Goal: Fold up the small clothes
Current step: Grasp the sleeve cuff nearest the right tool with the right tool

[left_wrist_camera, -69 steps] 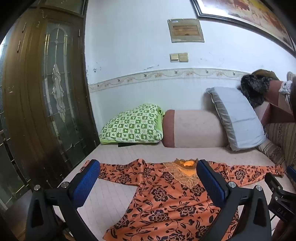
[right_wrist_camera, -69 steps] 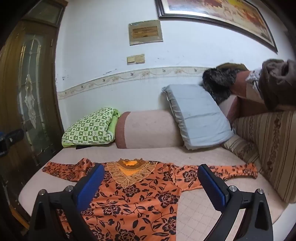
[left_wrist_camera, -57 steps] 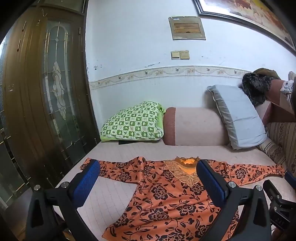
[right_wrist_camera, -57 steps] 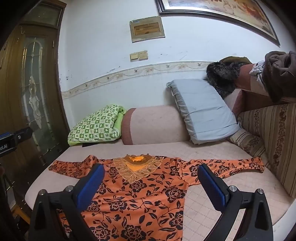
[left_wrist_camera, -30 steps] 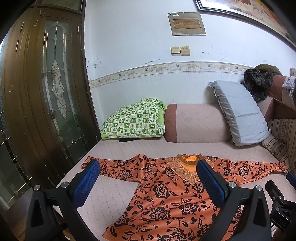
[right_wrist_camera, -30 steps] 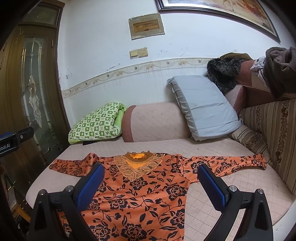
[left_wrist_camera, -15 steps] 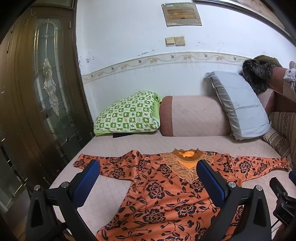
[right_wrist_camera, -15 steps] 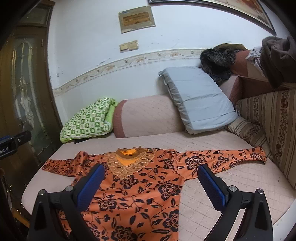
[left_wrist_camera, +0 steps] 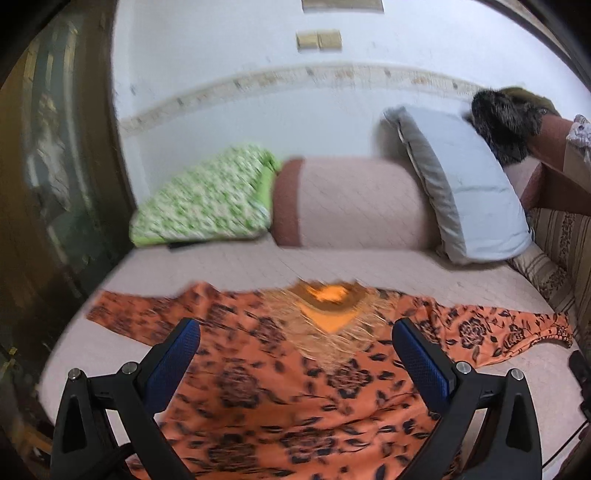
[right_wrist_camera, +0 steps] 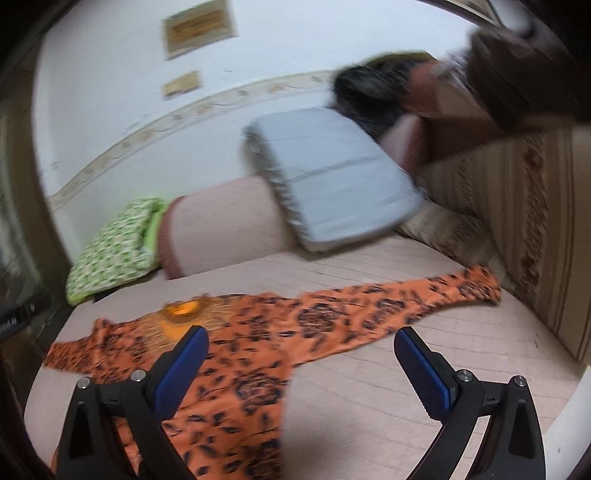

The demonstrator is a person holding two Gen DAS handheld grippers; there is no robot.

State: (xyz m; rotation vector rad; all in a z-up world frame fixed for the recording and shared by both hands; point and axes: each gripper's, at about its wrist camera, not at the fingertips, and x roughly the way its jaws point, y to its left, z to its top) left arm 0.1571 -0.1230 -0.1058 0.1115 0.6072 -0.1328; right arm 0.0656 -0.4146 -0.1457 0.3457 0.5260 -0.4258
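Both grippers, left (left_wrist_camera: 295, 363) and right (right_wrist_camera: 301, 365), gape empty above the blouse (left_wrist_camera: 280, 387); only the right view shows bare bed (right_wrist_camera: 406, 369) beside it.

Almost nothing can be read. In the right wrist view, at 9 o'clock on the frame's edge, a dark device (right_wrist_camera: 22, 314) carries white letters cut off by the border; only the ending "AI" is legible. On the wall at 12 o'clock a framed plaque (right_wrist_camera: 199, 31) shows dark lines that may be writing, but motion blur makes them unreadable. In the left wrist view the same plaque (left_wrist_camera: 341, 4) is cropped at 12 o'clock and shows no legible text.
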